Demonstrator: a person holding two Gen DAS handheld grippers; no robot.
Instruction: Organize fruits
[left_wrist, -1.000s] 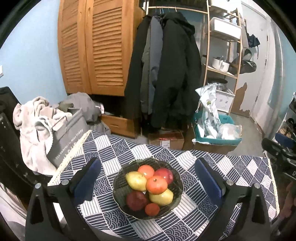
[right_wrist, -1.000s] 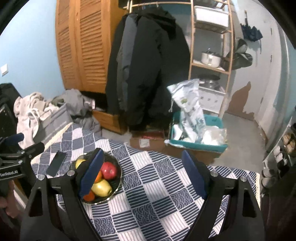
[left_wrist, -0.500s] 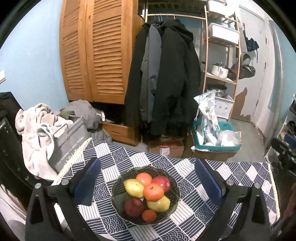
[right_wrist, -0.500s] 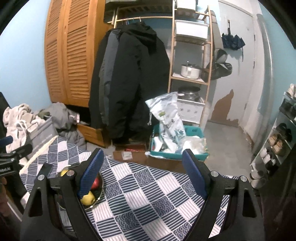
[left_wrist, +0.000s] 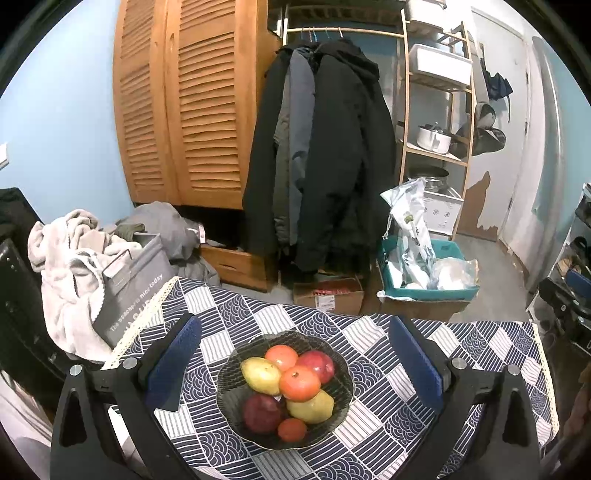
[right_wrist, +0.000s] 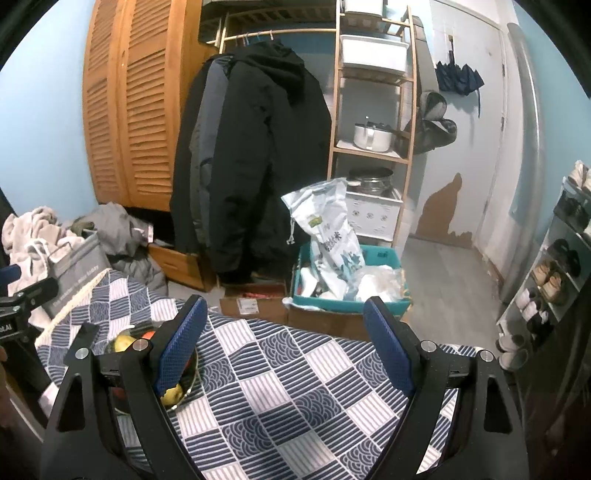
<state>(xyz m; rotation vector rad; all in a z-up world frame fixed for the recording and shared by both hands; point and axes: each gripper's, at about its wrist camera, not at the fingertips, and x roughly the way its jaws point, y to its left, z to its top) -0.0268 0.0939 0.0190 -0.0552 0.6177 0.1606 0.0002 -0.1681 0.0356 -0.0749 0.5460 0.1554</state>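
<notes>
A dark glass bowl (left_wrist: 341, 398) sits on the blue-and-white patterned tablecloth (left_wrist: 491, 350). It holds several fruits: two oranges (left_wrist: 299, 383), a red apple (left_wrist: 320, 365), two yellow pears (left_wrist: 261, 374), a dark red fruit (left_wrist: 261, 412) and a small orange one (left_wrist: 291, 429). My left gripper (left_wrist: 293, 326) hangs open above and in front of the bowl, holding nothing. My right gripper (right_wrist: 283, 306) is open over bare cloth to the bowl's right. In the right wrist view the bowl (right_wrist: 192, 376) is mostly hidden behind the left finger (right_wrist: 177, 343).
Past the table's far edge lie a cardboard box (left_wrist: 327, 297) and a teal crate (left_wrist: 428, 291) of bags. A grey bin (left_wrist: 136, 284) with clothes stands at the left. Coats (left_wrist: 325, 166), a wooden wardrobe (left_wrist: 192, 110) and shelves stand behind; a shoe rack (right_wrist: 554, 273) at right.
The right gripper's view has swung to the right and upward, so the bowl slid to its lower left behind the left finger. The left gripper has stayed nearly still over the bowl.
</notes>
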